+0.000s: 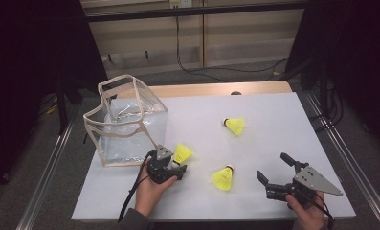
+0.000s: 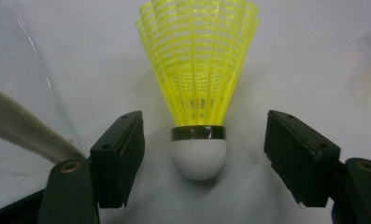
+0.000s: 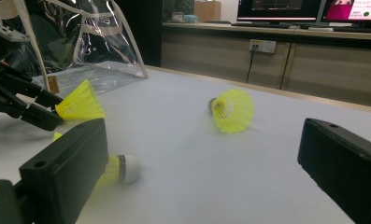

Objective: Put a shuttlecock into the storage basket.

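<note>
Lining up my left gripper [image 2: 199,158] on the nearest shuttlecock [image 2: 198,88], I have its jaws spread either side of the white cork, not yet touching; it lies near the desk's [image 1: 273,120] front-left corner, beside the clear bag [image 1: 125,120]. My right gripper [image 1: 273,167] waits spread near the front-right corner, leaving 2 other shuttlecocks free.

The yellow shuttlecock [image 2: 198,93] has a ribbed plastic skirt, a dark band and a rounded white cork, and it lies on the white desk [image 1: 273,139] just beside the clear bag [image 1: 125,122], cork toward the person and skirt flaring away. Its cork sits between the two black fingers [image 2: 120,156] of the left gripper [image 1: 171,168], with a gap showing on either side, so nothing is touching it.
</note>
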